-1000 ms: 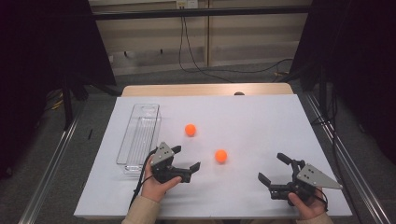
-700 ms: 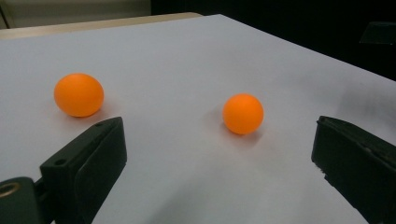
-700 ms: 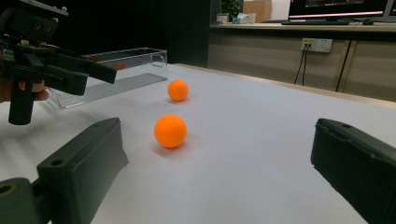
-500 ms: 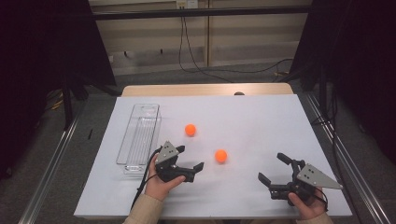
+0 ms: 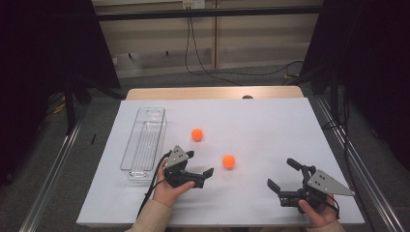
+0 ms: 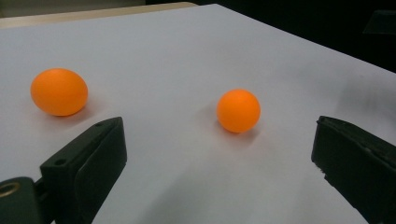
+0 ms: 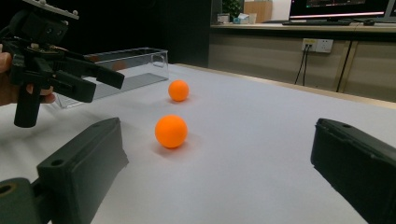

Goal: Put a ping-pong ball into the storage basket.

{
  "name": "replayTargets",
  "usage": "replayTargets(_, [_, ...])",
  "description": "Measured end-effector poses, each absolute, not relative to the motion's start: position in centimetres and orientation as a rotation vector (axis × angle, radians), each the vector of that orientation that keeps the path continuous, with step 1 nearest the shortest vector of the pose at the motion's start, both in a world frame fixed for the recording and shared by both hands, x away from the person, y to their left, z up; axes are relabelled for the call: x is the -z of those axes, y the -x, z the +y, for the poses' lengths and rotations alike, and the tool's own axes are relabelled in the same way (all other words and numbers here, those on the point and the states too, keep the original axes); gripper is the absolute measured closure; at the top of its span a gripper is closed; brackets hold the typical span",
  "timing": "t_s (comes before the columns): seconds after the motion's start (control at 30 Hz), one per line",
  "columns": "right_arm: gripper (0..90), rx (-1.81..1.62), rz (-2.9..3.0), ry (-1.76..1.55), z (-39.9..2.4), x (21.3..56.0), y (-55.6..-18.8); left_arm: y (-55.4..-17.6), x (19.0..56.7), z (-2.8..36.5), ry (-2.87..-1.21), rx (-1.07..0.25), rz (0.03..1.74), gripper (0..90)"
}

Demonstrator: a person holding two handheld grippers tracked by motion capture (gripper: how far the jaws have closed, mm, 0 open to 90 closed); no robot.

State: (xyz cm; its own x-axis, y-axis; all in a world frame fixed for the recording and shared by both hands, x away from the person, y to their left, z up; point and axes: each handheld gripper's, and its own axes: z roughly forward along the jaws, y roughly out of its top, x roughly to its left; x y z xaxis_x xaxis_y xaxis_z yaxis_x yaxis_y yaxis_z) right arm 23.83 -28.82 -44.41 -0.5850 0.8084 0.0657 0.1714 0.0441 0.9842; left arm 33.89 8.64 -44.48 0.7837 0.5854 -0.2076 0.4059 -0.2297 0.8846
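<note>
Since the earlier frames, the left gripper [image 5: 199,170] has been edged forward toward the nearer orange ball [image 5: 228,161], which is seen ahead of its spread, empty jaws on the white desk [image 5: 270,130]. The farther orange ball [image 5: 197,134] is set well apart from it, near the clear tray [image 5: 143,141] at the desk's left. The right gripper [image 5: 284,176] is held low at the near right edge, jaws spread wide and empty.

Two orange balls: one at centre [image 5: 197,134], one just lower right of it [image 5: 228,161]. One clear plastic tray [image 5: 143,140], left of centre. Two handheld grippers: left gripper [image 5: 199,167], right gripper [image 5: 282,175], lower frame.
</note>
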Motion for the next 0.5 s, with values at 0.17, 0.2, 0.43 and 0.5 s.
replayTargets(0.17, [2.0,-1.58,1.803,-0.984,-28.82,44.4,-23.83,-34.03,44.54,8.5,-1.865,-0.197,0.758,3.3])
replayTargets(0.2, [2.0,-1.58,1.802,-0.985,-28.82,44.4,-23.83,-34.07,44.54,8.47,-1.87,-0.197,0.76,3.4])
replayTargets(0.43, [2.1,-1.581,1.799,-0.986,-28.83,44.38,-23.82,-34.24,44.59,8.1,-1.869,-0.195,0.76,3.5])
replayTargets(0.5, [2.1,-1.58,1.799,-0.987,-28.84,44.38,-23.82,-34.24,44.5,8.0,-1.874,-0.19,0.765,3.5])
